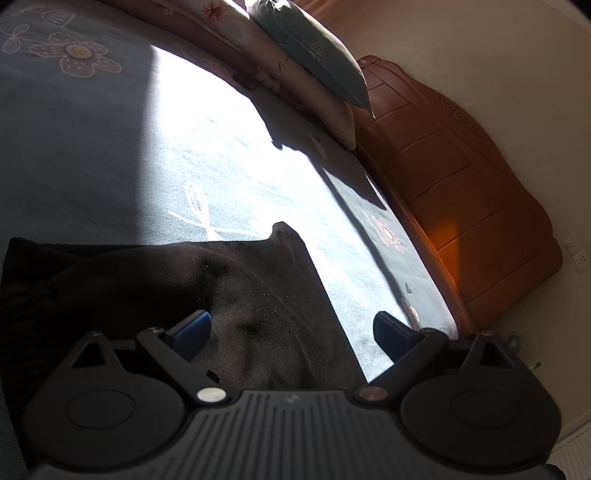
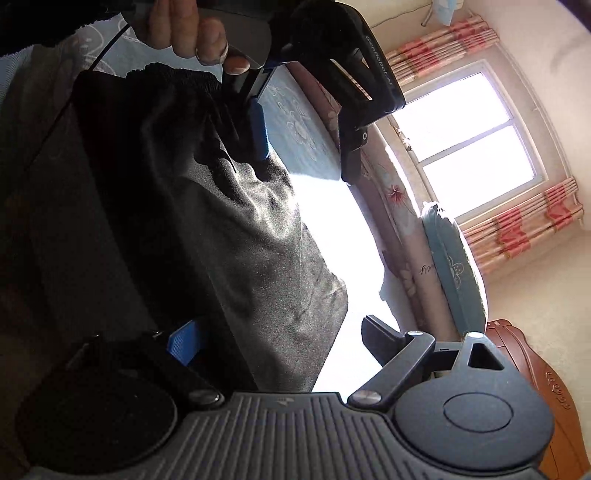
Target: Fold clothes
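Observation:
A dark garment (image 1: 236, 295) lies flat on the blue flowered bedsheet (image 1: 92, 147), partly in strong sunlight. My left gripper (image 1: 291, 328) hovers open over its right edge: one blue pad above the cloth, the other above the sheet. In the right wrist view the same garment (image 2: 236, 236) stretches away, its ribbed end (image 2: 170, 74) at the far side. There a hand (image 2: 184, 29) holds the left gripper (image 2: 306, 166), with one blue pad (image 2: 258, 125) down at the bunched cloth. My right gripper (image 2: 282, 339) is open wide, and the garment's near edge runs between its fingers.
A rolled floral quilt (image 1: 258, 62) and a teal pillow (image 1: 317, 55) lie along the bed's far side. A brown wooden headboard (image 1: 461, 206) stands to the right. A bright window (image 2: 469, 144) with red-patterned curtains (image 2: 524, 225) faces the bed. The sunlit sheet (image 1: 229, 147) is glaring white.

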`<action>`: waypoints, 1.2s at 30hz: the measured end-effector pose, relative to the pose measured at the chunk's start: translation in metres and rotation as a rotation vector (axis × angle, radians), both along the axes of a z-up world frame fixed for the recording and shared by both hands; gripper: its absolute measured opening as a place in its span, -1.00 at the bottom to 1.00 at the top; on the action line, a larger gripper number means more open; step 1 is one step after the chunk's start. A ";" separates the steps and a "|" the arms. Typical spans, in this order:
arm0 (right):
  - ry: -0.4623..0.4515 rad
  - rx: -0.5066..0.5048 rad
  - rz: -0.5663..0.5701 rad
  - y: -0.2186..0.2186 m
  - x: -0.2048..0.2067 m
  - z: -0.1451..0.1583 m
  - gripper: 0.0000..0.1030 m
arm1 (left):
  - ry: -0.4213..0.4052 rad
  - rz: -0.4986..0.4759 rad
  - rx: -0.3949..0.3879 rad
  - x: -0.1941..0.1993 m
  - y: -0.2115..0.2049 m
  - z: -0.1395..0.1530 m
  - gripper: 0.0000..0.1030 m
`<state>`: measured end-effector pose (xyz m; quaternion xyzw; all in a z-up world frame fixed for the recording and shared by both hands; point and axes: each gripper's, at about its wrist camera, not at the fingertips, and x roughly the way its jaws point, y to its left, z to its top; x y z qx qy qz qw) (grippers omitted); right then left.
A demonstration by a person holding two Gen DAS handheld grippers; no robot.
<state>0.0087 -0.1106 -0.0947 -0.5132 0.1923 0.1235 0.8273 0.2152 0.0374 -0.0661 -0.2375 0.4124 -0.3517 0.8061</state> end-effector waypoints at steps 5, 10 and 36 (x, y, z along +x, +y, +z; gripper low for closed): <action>0.004 0.008 -0.018 -0.003 0.003 0.004 0.82 | 0.004 -0.003 0.005 0.000 -0.001 0.000 0.83; 0.004 -0.001 -0.045 -0.008 0.005 0.002 0.83 | 0.006 -0.003 0.007 0.000 -0.002 0.000 0.83; 0.040 0.063 0.107 0.030 -0.010 0.002 0.84 | 0.030 -0.006 -0.037 0.002 0.015 0.005 0.83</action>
